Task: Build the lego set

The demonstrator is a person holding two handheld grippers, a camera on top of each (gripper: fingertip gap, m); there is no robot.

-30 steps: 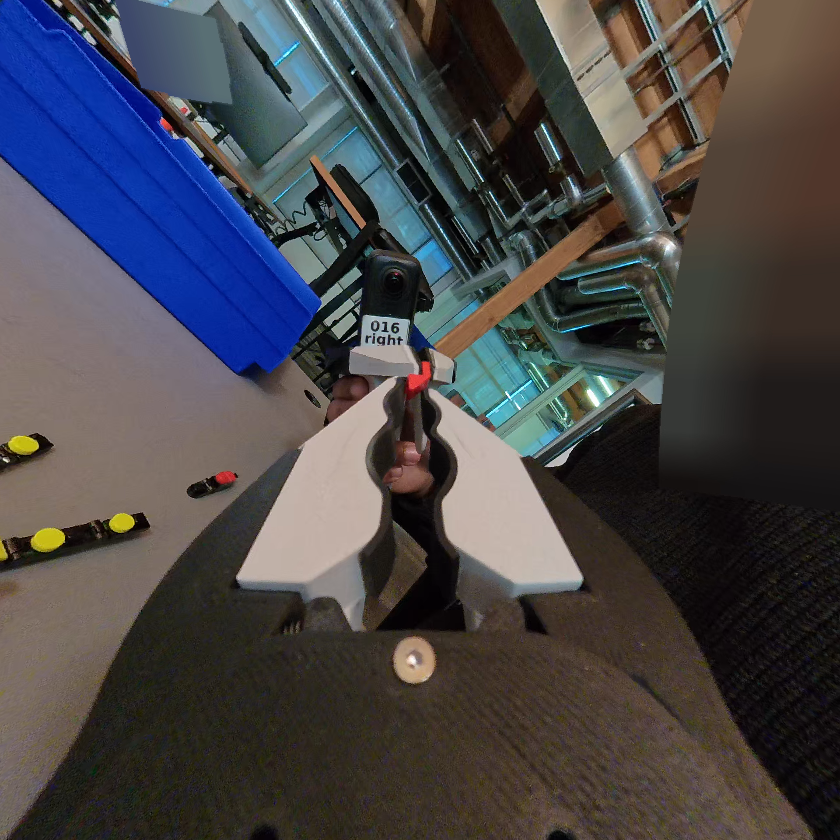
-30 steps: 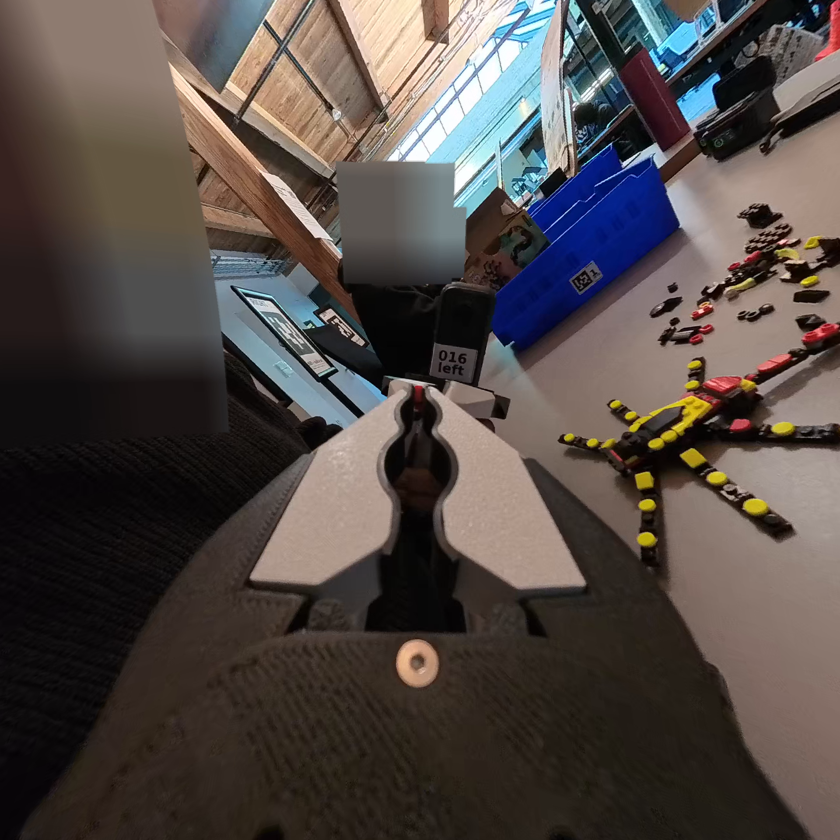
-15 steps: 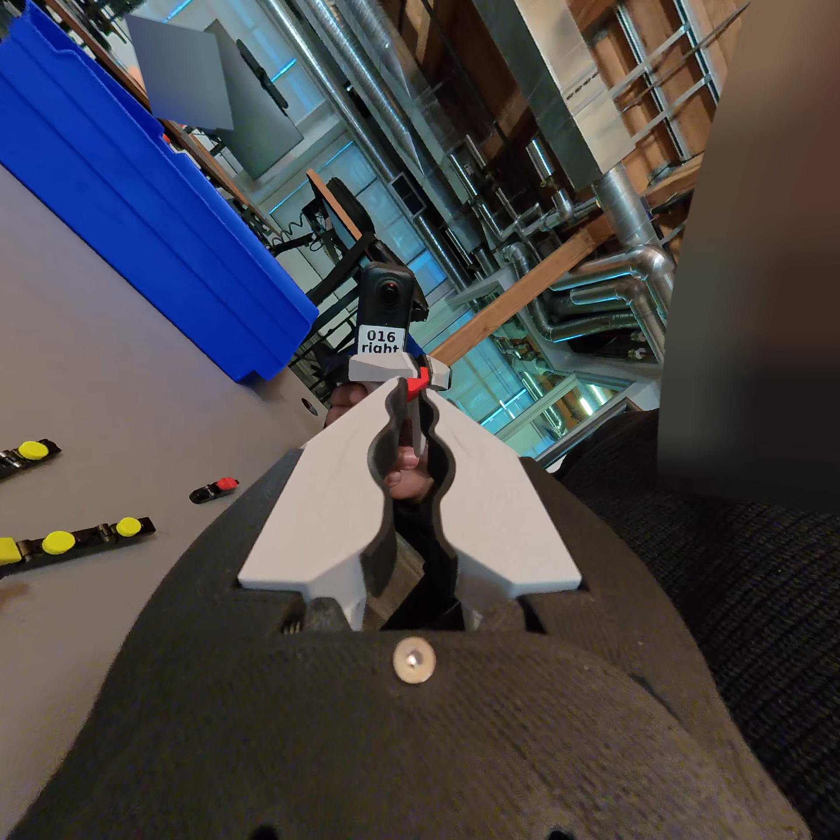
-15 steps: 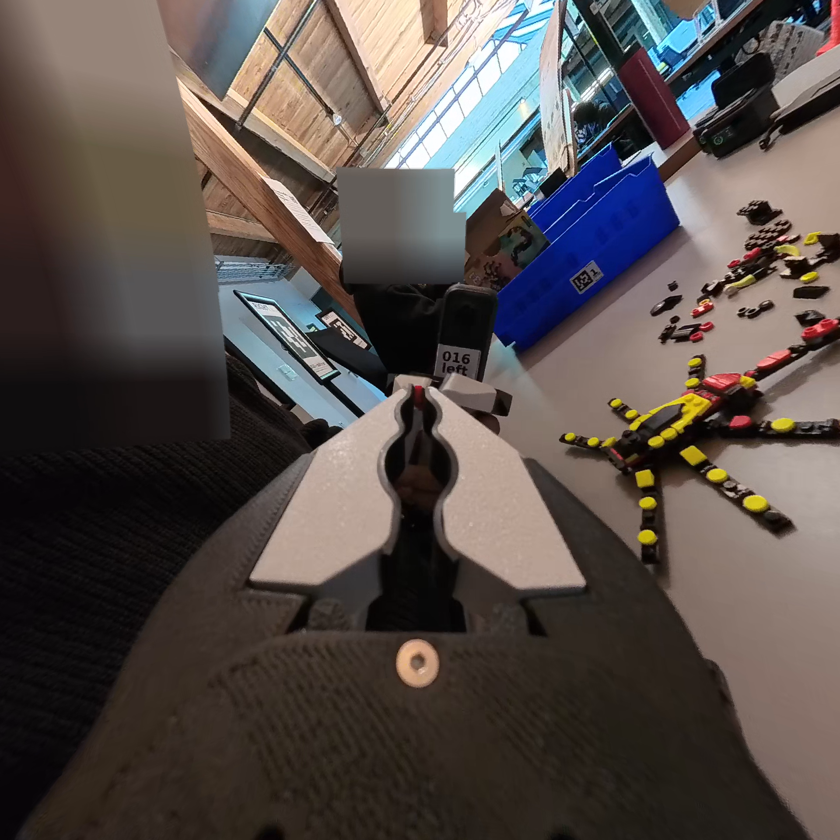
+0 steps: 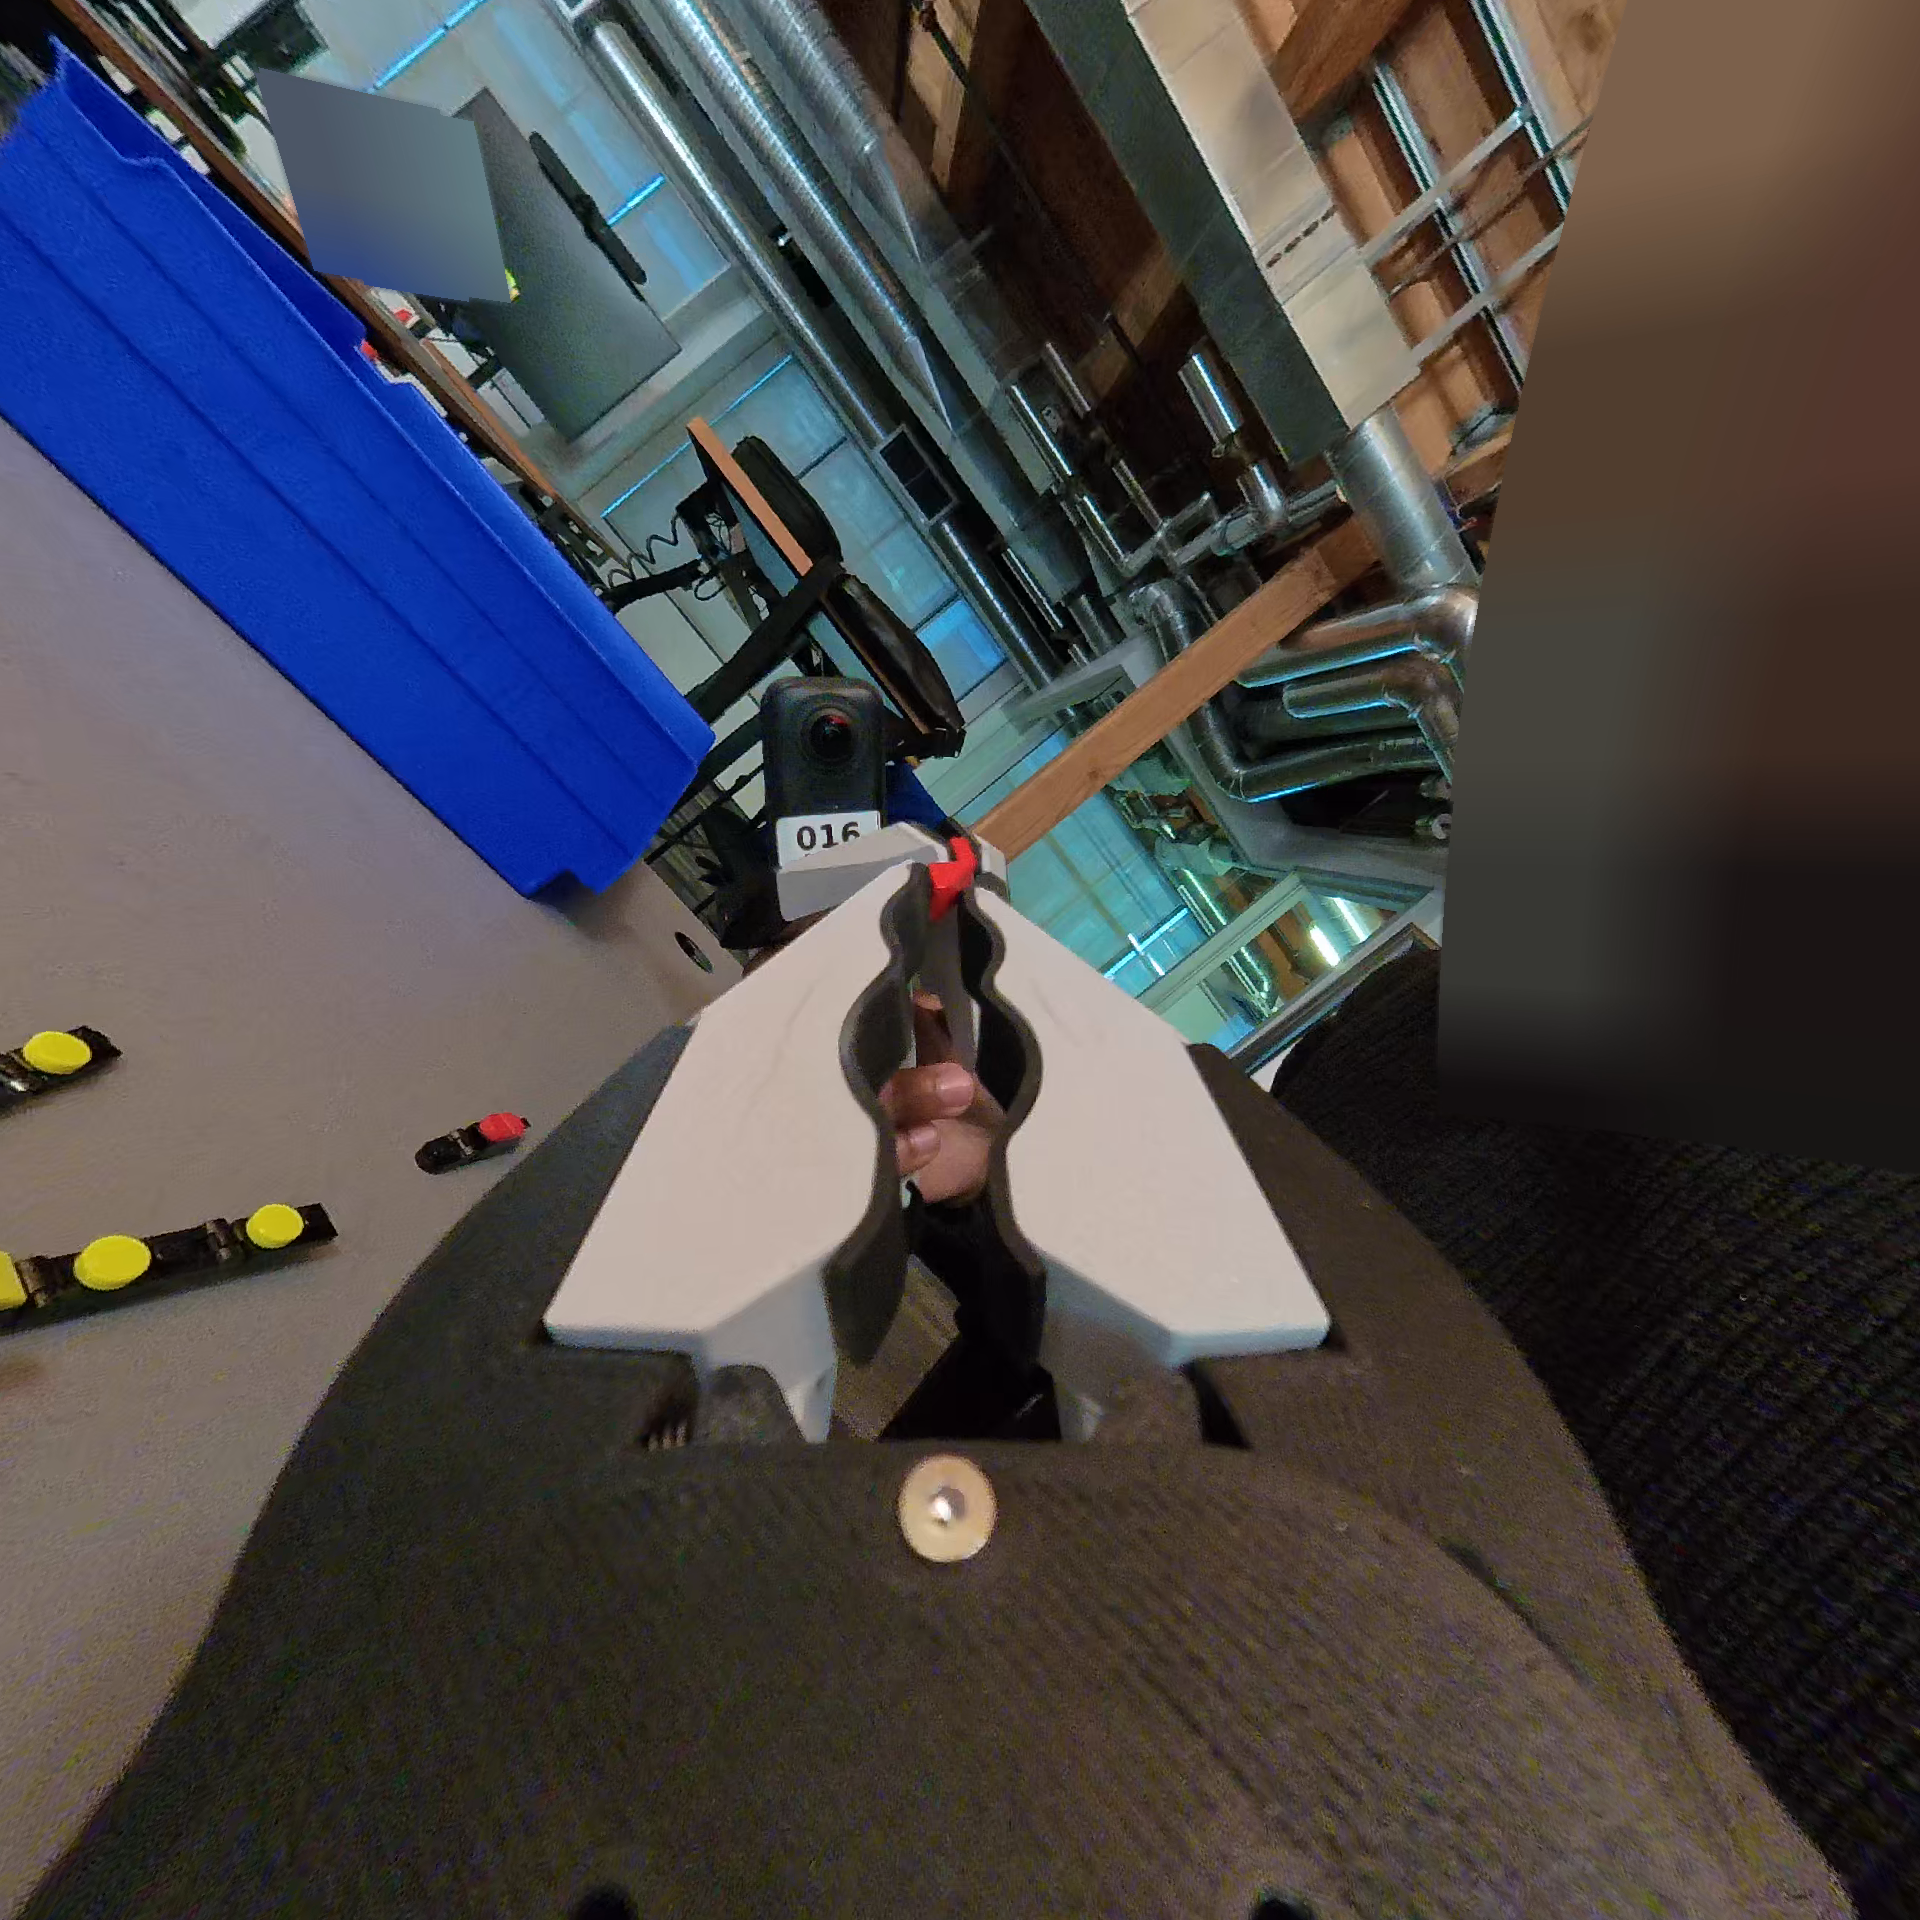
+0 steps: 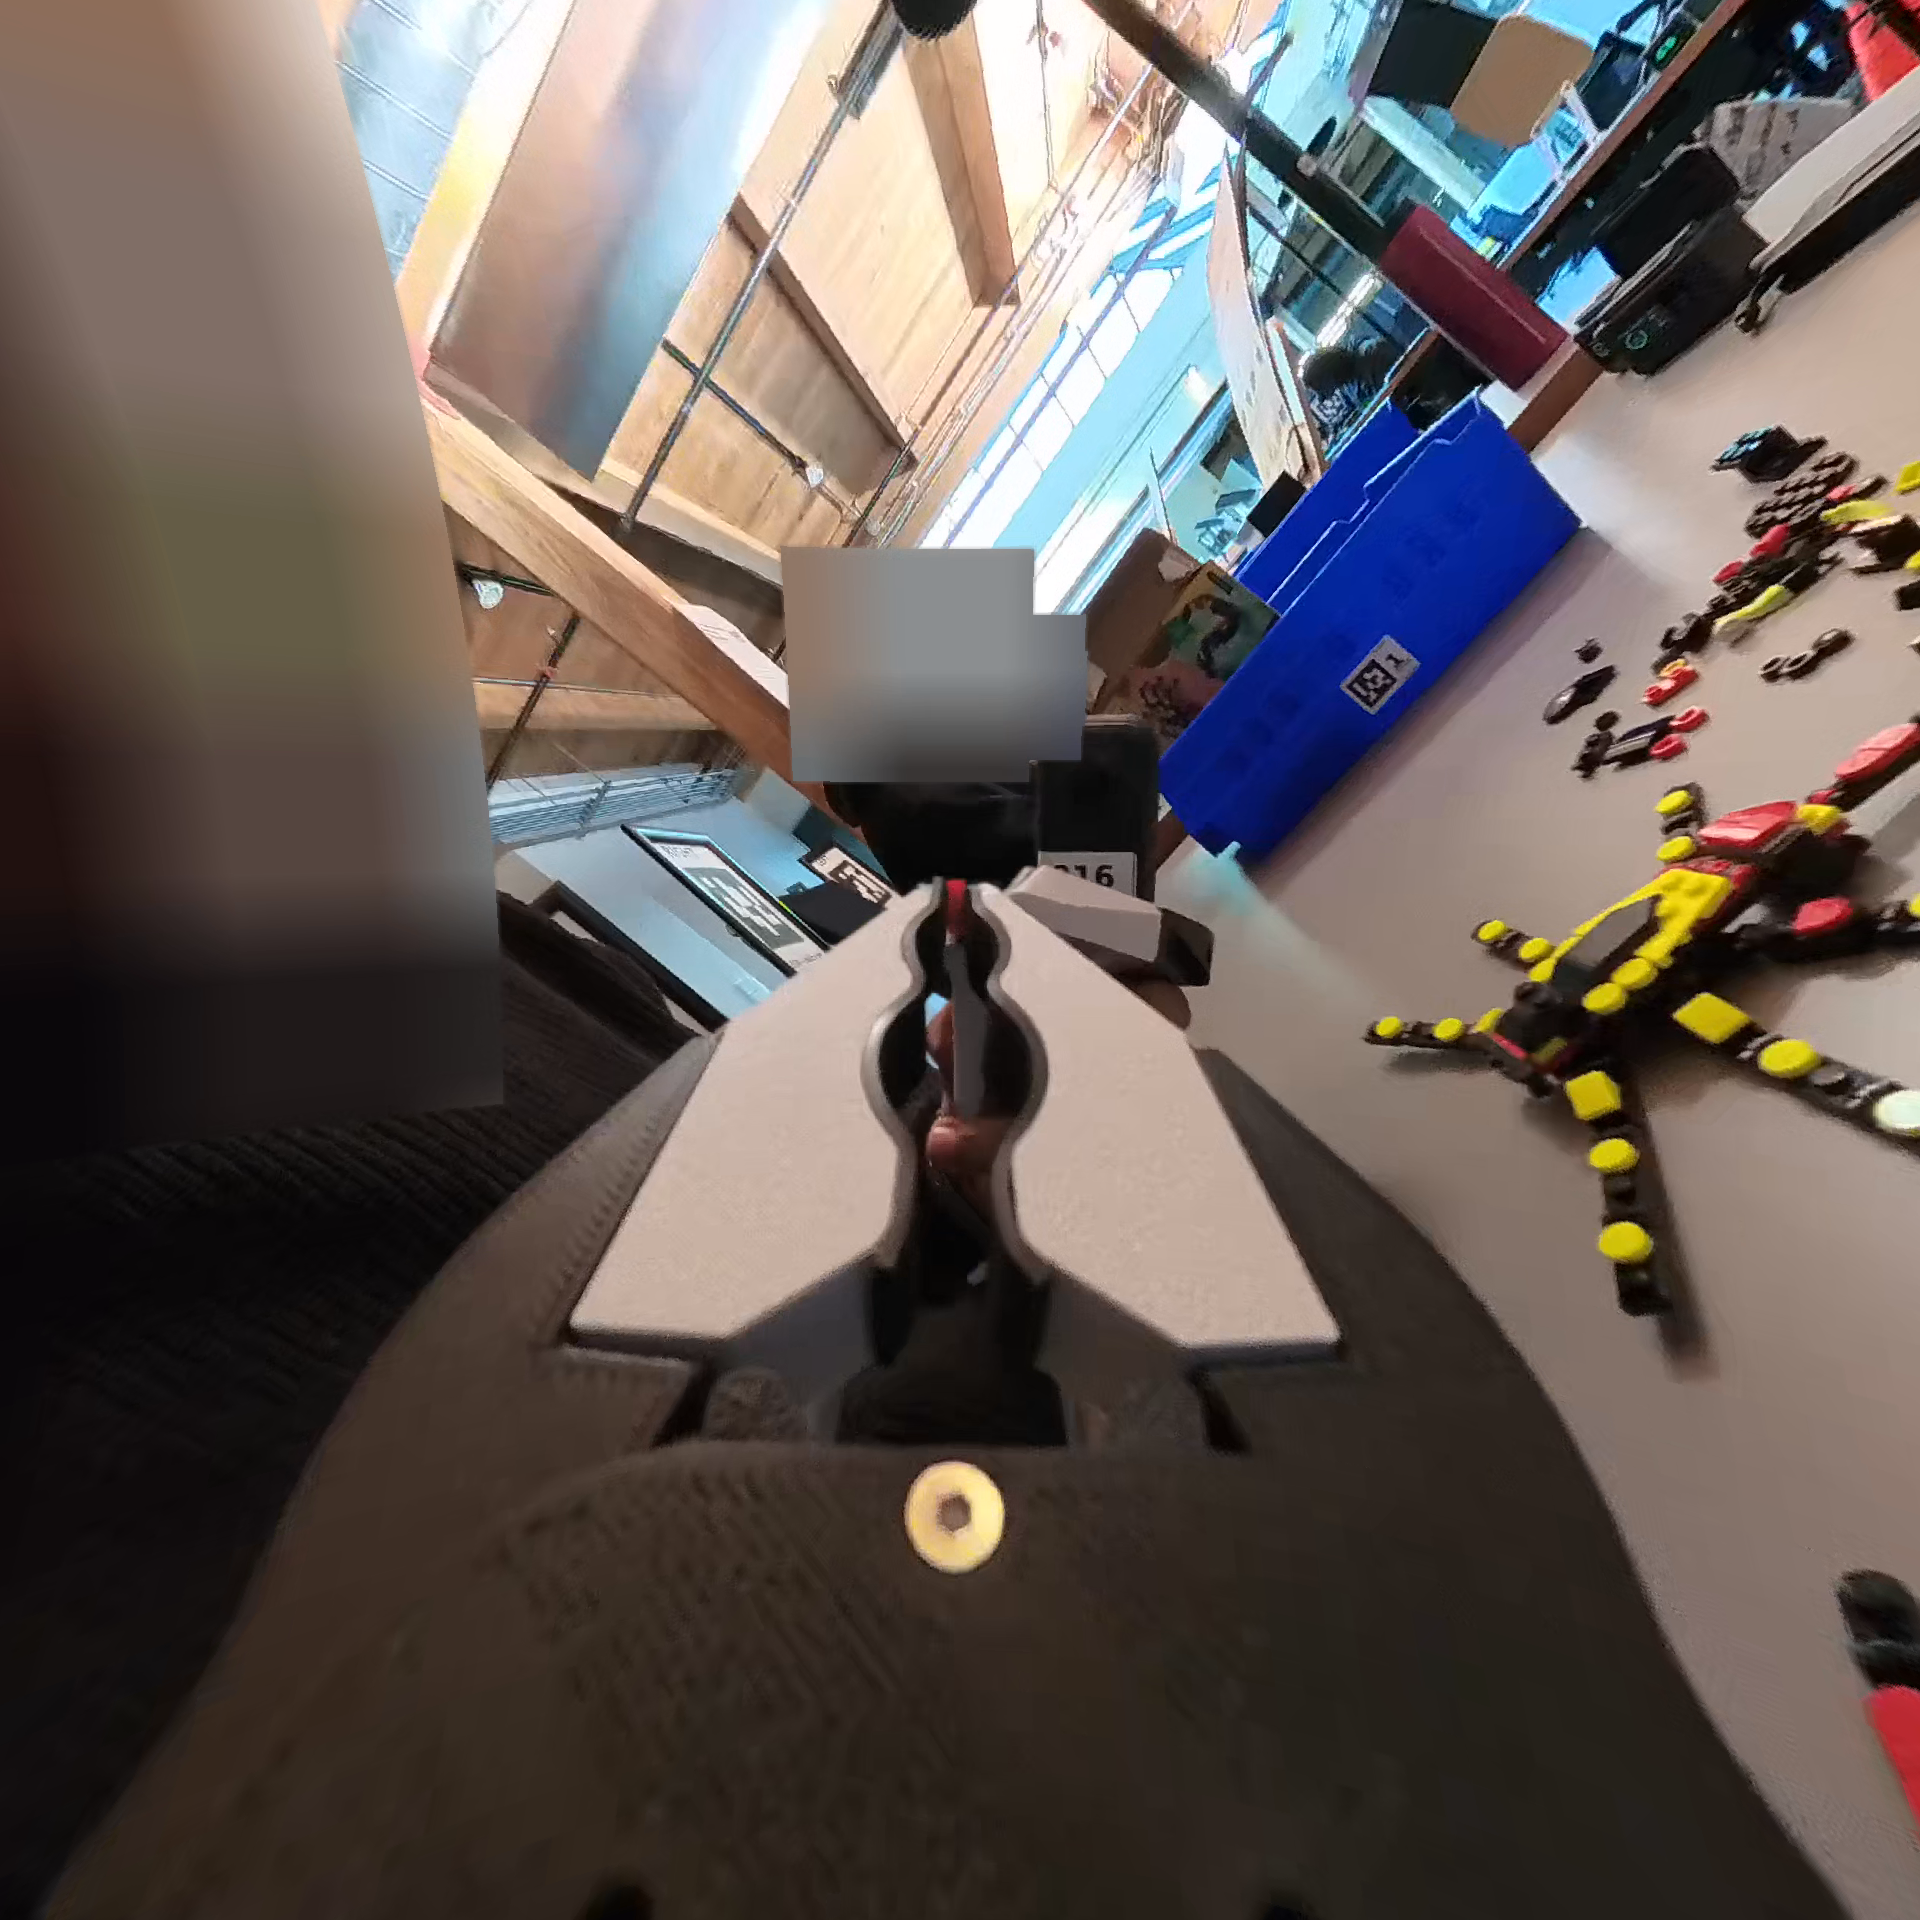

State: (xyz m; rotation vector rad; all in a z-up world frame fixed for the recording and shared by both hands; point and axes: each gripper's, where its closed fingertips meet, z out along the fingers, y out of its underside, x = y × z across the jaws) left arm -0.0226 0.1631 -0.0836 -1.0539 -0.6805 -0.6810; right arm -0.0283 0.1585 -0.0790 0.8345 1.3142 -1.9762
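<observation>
My two grippers meet tip to tip in the air above the grey table (image 5: pixel 260 935). My left gripper (image 5: pixel 940 883) is shut, with a small red lego piece (image 5: pixel 951 875) pinched at its tips. My right gripper (image 6: pixel 954 902) is shut on the same small red piece (image 6: pixel 954 906), and it also shows in the left wrist view (image 5: pixel 862 868). The left gripper shows opposite in the right wrist view (image 6: pixel 1091 914). A black, yellow and red spider-like lego model (image 6: pixel 1621 977) lies on the table to the right of my right gripper.
A blue bin (image 6: pixel 1382 644) stands at the back of the table, also seen in the left wrist view (image 5: pixel 312 499). Several loose bricks (image 6: pixel 1766 582) lie beyond the model. Black legs with yellow studs (image 5: pixel 156 1257) and a black-and-red piece (image 5: pixel 473 1138) lie left of my left gripper. The tips of both grippers are at nearly the same place.
Both grippers stay tip to tip on the red piece. The right wrist view has swung slightly, so the model now sits closer and looks blurred.
</observation>
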